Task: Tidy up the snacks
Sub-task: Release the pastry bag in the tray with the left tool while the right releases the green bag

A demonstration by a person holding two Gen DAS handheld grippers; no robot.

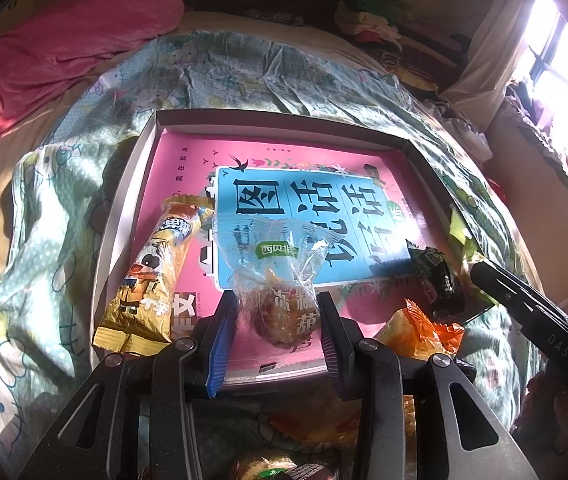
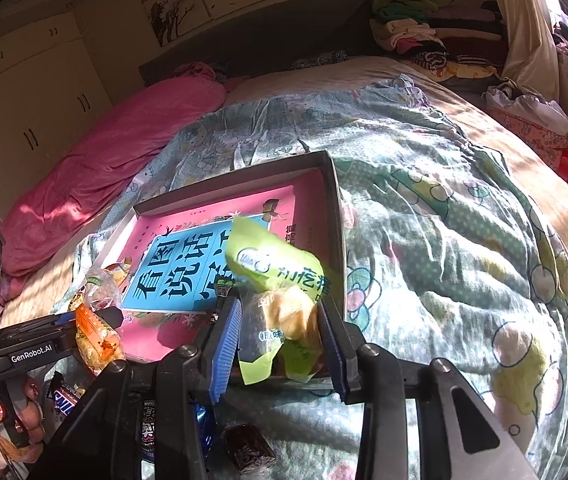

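Bottom center of the left view, the left gripper pinches a clear crinkly snack bag over the pink-lined box: light, slippery film, best held at its bulge. In the right view, the right gripper brackets a green pastry packet, soft and crushable; contact looks loose, perhaps releasing.
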